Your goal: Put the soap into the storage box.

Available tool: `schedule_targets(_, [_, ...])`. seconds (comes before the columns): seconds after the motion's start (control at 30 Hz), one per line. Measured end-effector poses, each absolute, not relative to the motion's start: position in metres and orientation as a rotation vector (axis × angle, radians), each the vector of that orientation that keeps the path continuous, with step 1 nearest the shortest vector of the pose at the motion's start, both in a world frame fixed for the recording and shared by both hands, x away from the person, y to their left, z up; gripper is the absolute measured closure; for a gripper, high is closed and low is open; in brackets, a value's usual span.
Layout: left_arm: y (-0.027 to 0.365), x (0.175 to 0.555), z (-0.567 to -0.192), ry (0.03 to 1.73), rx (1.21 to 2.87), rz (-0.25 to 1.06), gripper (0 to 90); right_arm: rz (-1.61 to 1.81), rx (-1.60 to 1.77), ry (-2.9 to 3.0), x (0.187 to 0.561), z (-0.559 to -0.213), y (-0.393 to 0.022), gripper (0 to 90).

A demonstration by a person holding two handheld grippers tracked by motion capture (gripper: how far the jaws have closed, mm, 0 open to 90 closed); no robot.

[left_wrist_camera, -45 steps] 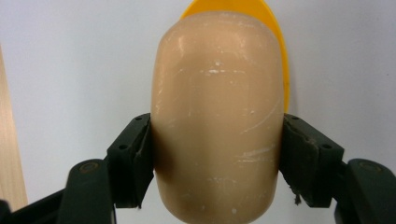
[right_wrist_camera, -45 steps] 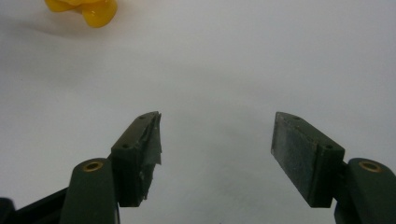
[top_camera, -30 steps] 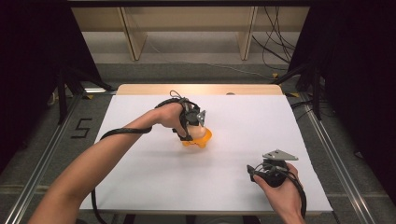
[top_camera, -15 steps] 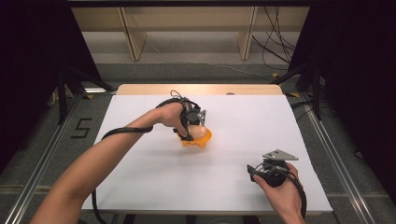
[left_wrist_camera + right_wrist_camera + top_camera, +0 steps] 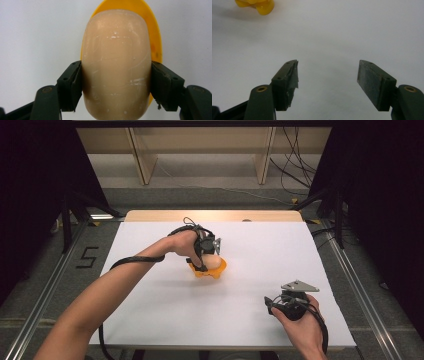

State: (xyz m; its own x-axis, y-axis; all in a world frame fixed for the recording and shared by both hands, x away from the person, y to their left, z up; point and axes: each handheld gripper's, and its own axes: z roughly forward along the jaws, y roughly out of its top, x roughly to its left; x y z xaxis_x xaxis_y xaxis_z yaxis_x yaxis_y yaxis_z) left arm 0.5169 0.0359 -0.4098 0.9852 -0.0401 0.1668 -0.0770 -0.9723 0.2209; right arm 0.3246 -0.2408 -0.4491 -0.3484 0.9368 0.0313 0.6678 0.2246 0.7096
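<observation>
While over the yellow dish (image 5: 155, 37) mid-tabletop (image 5: 150, 320): left tongs (image 5: 116, 85) squeezing the pale soap (image 5: 116, 65) on both sides, soap resting in that dish. Right tongs (image 5: 328, 82) wide apart, nothing between, near the front edge.

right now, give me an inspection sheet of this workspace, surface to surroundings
surface: white table top, bare wood strip along its far edge.
job's things: pale peach soap-like bar over a yellow dish, near the table's middle.
clutter: nothing seen.
grippers: left gripper has its pads pressed on both sides of the bar; right gripper is open with nothing between its jaws, held near the table's near right corner.
cables: a black cable trails along the left forearm; loose wires on the floor beyond the table.
surroundings: pale wooden shelf frame behind the table, dark curtains either side, metal rails on the floor.
</observation>
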Motion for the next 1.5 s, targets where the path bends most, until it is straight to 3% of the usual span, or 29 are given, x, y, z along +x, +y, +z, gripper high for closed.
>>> schedule_targets(0.47, [0.046, 0.51, -0.39, -0.038, 2.821, 0.259, 32.7, 0.902, 1.482, 2.101, 0.324, -0.449, -0.241, 33.9])
schedule_targets(0.83, [0.087, 0.464, -0.362, 0.228, 2.675, 0.346, 37.0, 0.902, 1.483, 2.094, 0.324, -0.449, -0.241, 33.9])
schedule_targets(0.9, [0.101, 0.449, -0.364, 0.321, 2.633, 0.364, 37.4, 0.906, 1.482, 2.085, 0.324, -0.45, -0.24, 34.0])
schedule_targets(1.27, [0.145, 0.407, -0.383, 0.498, 2.5, 0.385, 37.8, 0.886, 1.456, 2.113, 0.324, -0.449, -0.242, 34.0])
schedule_targets(1.5, [0.18, 0.378, -0.42, 0.661, 2.46, 0.36, 37.6, 0.895, 1.47, 2.107, 0.324, -0.45, -0.24, 34.0])
